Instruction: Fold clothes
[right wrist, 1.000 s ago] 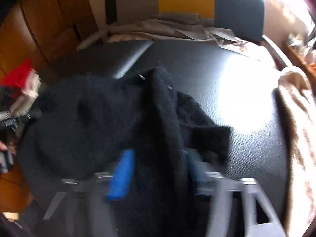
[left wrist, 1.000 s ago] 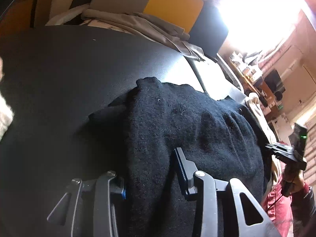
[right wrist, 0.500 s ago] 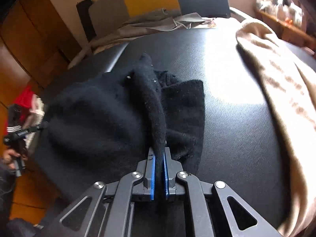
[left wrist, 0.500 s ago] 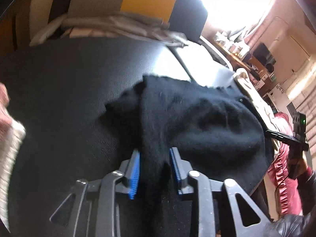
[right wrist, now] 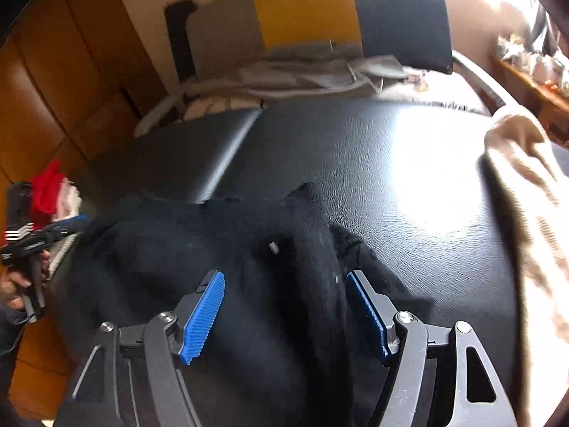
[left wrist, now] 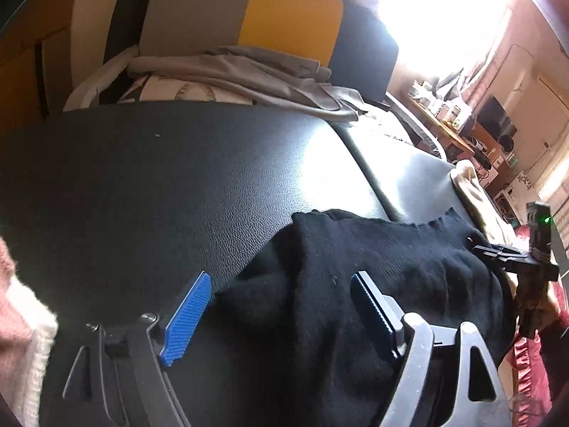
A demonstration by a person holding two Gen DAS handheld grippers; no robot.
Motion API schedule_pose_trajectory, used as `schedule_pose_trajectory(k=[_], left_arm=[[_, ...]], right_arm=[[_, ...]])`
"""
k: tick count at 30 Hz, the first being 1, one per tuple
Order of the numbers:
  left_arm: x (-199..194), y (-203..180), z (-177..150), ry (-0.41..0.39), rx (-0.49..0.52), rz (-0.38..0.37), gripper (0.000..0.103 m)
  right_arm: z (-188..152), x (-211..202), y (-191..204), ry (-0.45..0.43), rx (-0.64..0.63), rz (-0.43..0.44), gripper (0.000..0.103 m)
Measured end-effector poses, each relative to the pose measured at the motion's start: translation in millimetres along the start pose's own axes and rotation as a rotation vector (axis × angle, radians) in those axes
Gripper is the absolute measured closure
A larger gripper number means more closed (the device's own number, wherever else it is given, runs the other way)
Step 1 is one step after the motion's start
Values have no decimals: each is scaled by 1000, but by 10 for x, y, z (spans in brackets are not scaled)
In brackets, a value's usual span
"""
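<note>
Across the black padded surface (left wrist: 177, 185): a wide leather-like top fills both views, bare over its far half, with a bright glare patch on its right part.
Far edge: a heap of grey and pale cloth (left wrist: 249, 71) lies against grey, yellow and dark cushions.
Right side: a beige garment (right wrist: 526, 192) is draped along the surface's edge, apart from the black one.
Left side: a pink-and-white knit (left wrist: 21, 306) shows at the border of the left view; red cloth (right wrist: 46, 188) sits beyond the surface in the right view.
Black sweater (left wrist: 355, 284): it rests on the near part of the surface, bunched, with one raised ridge running toward the far side and a flap spilling to the right of it.
Left gripper (left wrist: 281, 306): jaws spread wide, holding nothing, over the sweater's left edge.
Right gripper (right wrist: 284, 309): jaws spread wide astride the ridge, not pinching it.
Progress, as a judgement: the sweater looks gathered into a rough doubled shape but not flat or squared, so smoothing and further folds appear to remain; the beige garment also lies unfolded.
</note>
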State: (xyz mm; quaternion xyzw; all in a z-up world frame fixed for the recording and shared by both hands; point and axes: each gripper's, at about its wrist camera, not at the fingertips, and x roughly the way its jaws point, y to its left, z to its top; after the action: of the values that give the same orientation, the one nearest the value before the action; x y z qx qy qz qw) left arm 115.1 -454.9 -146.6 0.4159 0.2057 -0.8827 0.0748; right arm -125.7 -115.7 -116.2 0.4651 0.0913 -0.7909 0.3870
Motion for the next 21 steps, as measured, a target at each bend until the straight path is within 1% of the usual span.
schedule_pose_trajectory(k=[2,3,4,5,6,7,8,9,12,14,17,21], left_arm=[[134,-14,68,41,-2,-11,20],[203,-33,95,64,6,-27,20],[271,-53,122,86,13,-44,23],[304,-69,139,100,15,-63,34],[341,-121,156,112,30,-97,40],[377,-174,173,124,46,-130,58],[386,-247,174,128,76,-127,89],[393,-319,174,131,105,-124,101],[257,-480,145,89,146,-98,100],[298,-458,170,75,132,-66,100],[360,-426,207,53,111,-18,100],[443,-383,257,24,82,46,100]], right_arm=[[-44,142,-16,28,15,-24,34],[-91,146,-29,30,18,-33,41],[-138,151,-42,32,21,-41,51],[-167,148,-52,30,23,-47,57],[-176,133,-61,26,24,-47,70],[-185,115,-71,21,25,-46,81],[-194,94,-71,17,19,-51,83],[-205,70,-60,13,6,-60,84],[-205,-32,-5,-13,-28,-89,90],[-185,-184,30,-57,-39,-105,92],[-196,-423,19,-122,-35,-138,93],[-199,-259,-177,-77,28,-156,93]])
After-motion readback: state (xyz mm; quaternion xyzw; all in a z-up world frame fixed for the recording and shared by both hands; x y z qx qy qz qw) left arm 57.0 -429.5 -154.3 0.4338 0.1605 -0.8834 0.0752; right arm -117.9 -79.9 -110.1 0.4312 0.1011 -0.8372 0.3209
